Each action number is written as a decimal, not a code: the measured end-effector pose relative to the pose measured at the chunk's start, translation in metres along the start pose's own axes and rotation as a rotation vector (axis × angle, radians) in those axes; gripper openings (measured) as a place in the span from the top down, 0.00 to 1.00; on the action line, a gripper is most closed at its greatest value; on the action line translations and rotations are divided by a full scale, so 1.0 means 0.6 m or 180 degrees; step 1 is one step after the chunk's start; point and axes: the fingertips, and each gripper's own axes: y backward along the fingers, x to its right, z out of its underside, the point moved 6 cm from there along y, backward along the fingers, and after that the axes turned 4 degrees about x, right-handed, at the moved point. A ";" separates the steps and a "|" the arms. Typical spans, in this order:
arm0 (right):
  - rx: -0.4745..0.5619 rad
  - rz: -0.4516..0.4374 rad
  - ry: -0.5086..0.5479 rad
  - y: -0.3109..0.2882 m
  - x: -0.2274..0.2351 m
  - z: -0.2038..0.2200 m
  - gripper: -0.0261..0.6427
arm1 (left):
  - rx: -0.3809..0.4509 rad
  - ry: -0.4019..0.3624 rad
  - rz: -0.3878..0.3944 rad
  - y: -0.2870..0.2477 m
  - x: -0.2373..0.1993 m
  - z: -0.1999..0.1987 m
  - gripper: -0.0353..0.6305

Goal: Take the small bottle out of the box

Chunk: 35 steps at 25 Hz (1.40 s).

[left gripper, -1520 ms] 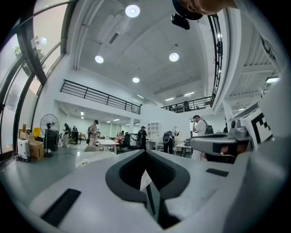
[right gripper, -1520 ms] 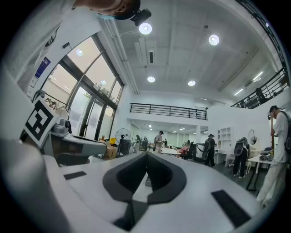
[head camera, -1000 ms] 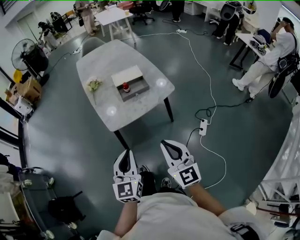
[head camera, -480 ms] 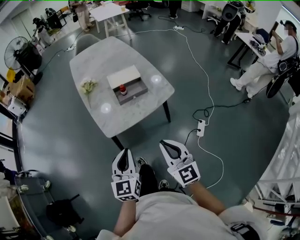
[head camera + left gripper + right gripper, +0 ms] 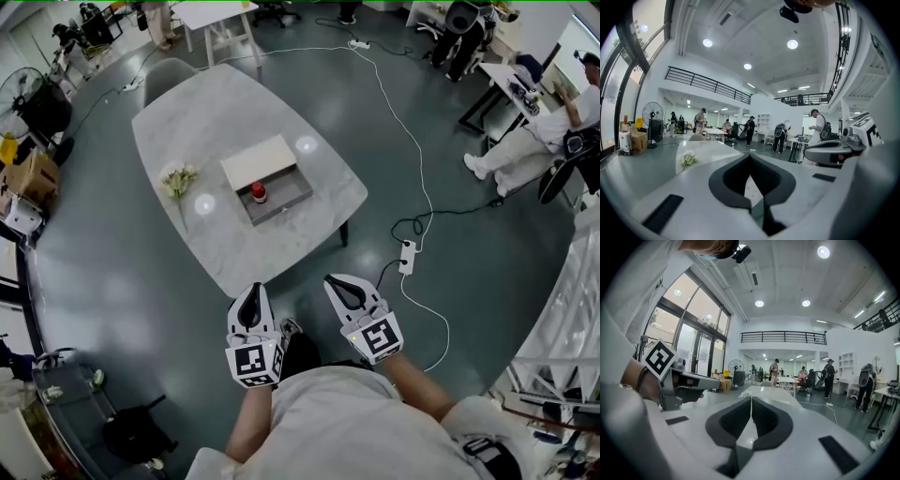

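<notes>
A small bottle with a red cap (image 5: 259, 193) stands upright inside an open grey box (image 5: 286, 198) whose white lid (image 5: 257, 161) lies beside it, on a marble table (image 5: 225, 122). My left gripper (image 5: 249, 299) and right gripper (image 5: 339, 284) hover over the floor near the table's front edge, well short of the box. Both are shut with nothing between the jaws. In the left gripper view the jaws meet at the tips (image 5: 749, 156); in the right gripper view they meet too (image 5: 750, 398).
A small bunch of flowers (image 5: 178, 180) lies on the table left of the box. A power strip (image 5: 407, 256) and white cable (image 5: 409, 159) run across the floor on the right. A person (image 5: 544, 131) sits at the far right; a fan (image 5: 21, 94) stands at the far left.
The table and box have come nearer and lower in the head view as the person walks toward them. Both grippers stay shut and keep their pose.
</notes>
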 end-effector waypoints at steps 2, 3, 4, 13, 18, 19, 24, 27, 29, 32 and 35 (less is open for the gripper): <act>-0.0096 0.0075 -0.0096 -0.036 0.006 0.007 0.92 | -0.0019 0.0030 0.0037 -0.027 -0.029 0.003 0.91; -0.0124 0.0115 -0.0161 -0.055 0.010 0.007 0.92 | -0.0023 0.0040 0.0053 -0.041 -0.043 0.004 0.91; -0.0144 0.0141 -0.0207 -0.072 0.013 0.007 0.92 | -0.0030 0.0048 0.0062 -0.054 -0.056 0.007 0.91; -0.0374 0.0171 -0.0190 -0.183 0.057 0.047 0.92 | -0.0283 0.0132 0.0006 -0.136 -0.135 0.060 0.91; -0.0494 0.0139 -0.0179 -0.231 0.083 0.080 0.92 | -0.0412 0.0178 -0.0034 -0.174 -0.155 0.085 0.91; -0.0511 0.0129 -0.0167 -0.241 0.090 0.087 0.92 | -0.0429 0.0186 -0.0042 -0.183 -0.159 0.089 0.91; -0.0607 -0.0004 -0.0209 -0.287 0.114 0.113 0.92 | -0.0538 0.0233 -0.0092 -0.216 -0.168 0.106 0.91; -0.0646 -0.0064 -0.0239 -0.311 0.131 0.124 0.92 | -0.0604 0.0265 -0.0128 -0.236 -0.169 0.115 0.91; -0.0667 -0.0130 -0.0275 -0.327 0.139 0.133 0.92 | -0.0679 0.0277 -0.0182 -0.248 -0.175 0.126 0.91; -0.0726 -0.0261 -0.0313 -0.352 0.148 0.148 0.92 | -0.0788 0.0310 -0.0280 -0.262 -0.185 0.139 0.91; -0.0759 -0.0376 -0.0334 -0.377 0.161 0.157 0.92 | -0.0843 0.0327 -0.0347 -0.277 -0.188 0.143 0.91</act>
